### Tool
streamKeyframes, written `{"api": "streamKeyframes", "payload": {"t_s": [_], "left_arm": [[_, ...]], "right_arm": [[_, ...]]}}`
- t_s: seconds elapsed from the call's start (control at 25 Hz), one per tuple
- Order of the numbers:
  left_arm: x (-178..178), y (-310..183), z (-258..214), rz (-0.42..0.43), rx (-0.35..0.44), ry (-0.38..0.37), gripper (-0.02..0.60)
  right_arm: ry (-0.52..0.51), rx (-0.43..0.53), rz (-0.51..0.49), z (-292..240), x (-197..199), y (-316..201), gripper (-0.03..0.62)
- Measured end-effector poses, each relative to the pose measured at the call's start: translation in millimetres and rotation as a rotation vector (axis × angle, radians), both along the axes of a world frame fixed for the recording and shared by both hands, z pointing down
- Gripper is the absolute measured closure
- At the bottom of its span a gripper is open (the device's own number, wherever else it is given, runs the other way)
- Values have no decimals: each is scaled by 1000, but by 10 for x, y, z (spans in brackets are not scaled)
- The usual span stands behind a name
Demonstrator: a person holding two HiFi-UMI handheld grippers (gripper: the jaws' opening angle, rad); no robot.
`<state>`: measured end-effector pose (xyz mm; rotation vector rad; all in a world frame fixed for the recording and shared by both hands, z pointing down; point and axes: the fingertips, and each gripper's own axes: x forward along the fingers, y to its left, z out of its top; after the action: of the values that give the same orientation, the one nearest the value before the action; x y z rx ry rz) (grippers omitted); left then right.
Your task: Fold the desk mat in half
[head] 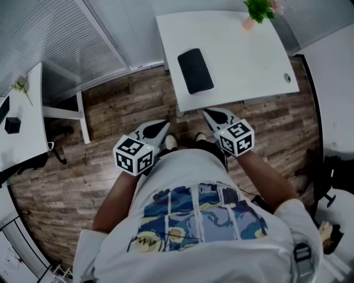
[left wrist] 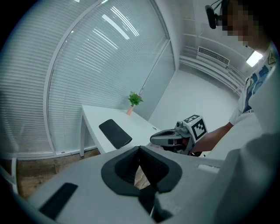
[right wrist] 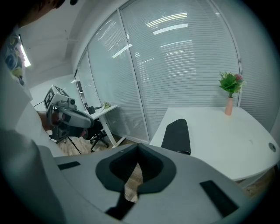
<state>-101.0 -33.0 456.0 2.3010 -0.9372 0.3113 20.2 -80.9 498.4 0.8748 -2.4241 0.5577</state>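
— Where do we have the desk mat [head: 195, 70]?

— It lies on the white desk [head: 249, 55] in front of us, near the desk's left front corner, long side pointing away from us. We see it as a dark oblong with rounded corners. In the right gripper view its near end looks thick and rounded.

— Are we touching it?

— No. We hold both tools close to our body, over the wooden floor [head: 121, 116], short of the desk's front edge. The mat is well apart from both.

— How does the left gripper [head: 162, 127] stand?

— Clenched. In its own view the two jaws meet at the tips with nothing between them; we only see a sliver of floor through the gap behind them.

— And the right gripper [head: 211, 115]?

— The same: jaws pressed together, empty, pointing toward the desk. The two tools sit side by side, tips angled slightly toward each other.

— Anything else on the desk?

— A small green plant [head: 259, 10] in a pinkish vase at the far edge, well apart from the mat. We also see a second desk [head: 25, 121] off to our left.
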Motion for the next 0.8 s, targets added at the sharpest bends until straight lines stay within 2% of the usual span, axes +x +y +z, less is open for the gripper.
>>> {"api": "streamKeyframes", "payload": {"t_s": [0.4,0.8], "left_arm": [[-63,34,56,-22,-18,1,578],[-157,-21,66,-39,-11,-2,578]], "right_arm": [[10,13,-12,-25,-9,34,594],[69,56,-50,-10,-33,19,594]]}}
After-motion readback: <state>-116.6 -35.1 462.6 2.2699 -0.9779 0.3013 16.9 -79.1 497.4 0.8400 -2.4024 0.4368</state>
